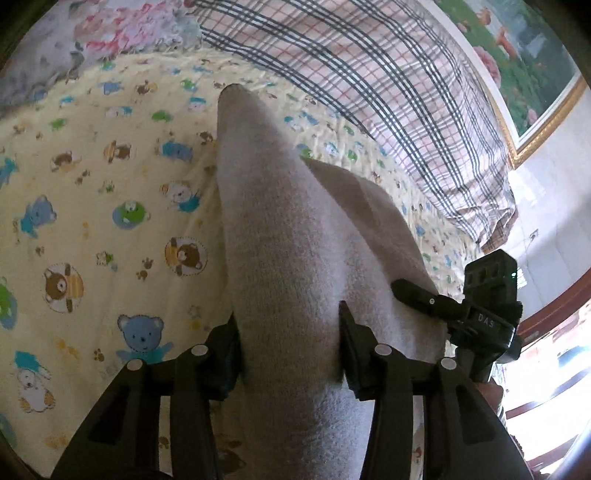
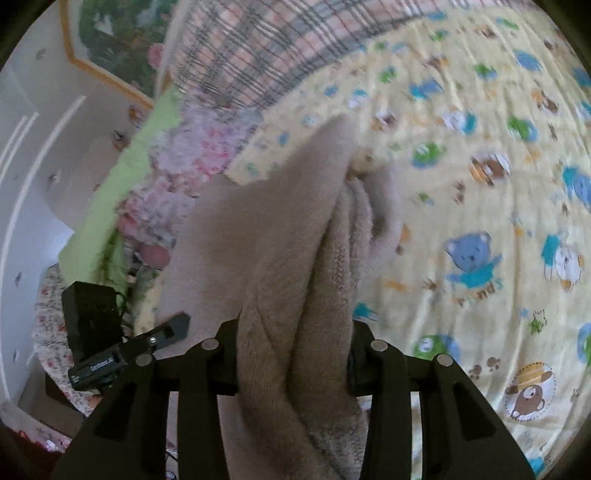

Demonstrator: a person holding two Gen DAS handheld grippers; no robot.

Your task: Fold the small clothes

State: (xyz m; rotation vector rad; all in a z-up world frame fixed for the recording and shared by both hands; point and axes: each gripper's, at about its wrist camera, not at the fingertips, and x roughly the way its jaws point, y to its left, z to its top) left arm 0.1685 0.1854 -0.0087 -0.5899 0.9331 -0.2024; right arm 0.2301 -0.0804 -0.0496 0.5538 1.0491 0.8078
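A: Largest first — yellow bed sheet [image 1: 92,177] with printed bears, spread under everything. Cut off by the round lens edge on all sides.

B: Behind it, checked blanket [image 1: 388,81], only partly in view. Beside that, flowered cloth [image 1: 122,26], bunched, edges not to make out. Framed picture [image 1: 524,62] on the wall, only a corner visible.

A: And the task's thing?

B: Beige knit garment [image 1: 288,236], lifted above the sheet, hanging between both tools. Kind of garment not clear — bunched into thick folds, its lower end hidden under the fingers. In the right wrist view rather blurred.

A: Left gripper [image 1: 291,350]?

B: Half-wide, pads pressed on a thick fold of the garment from both sides. Fingertips hidden behind the knit.

A: Right gripper [image 2: 295,354]?

B: Same — clamped on a doubled bundle of the garment [image 2: 280,258], jaws kept apart by the cloth. Pads themselves not visible. Seen also from the left wrist view, at the right edge, one finger [image 1: 417,299] lying against the fabric.

A: Hands?

B: Almost fully hidden; only a small piece of skin low at the right, too little to tell more.
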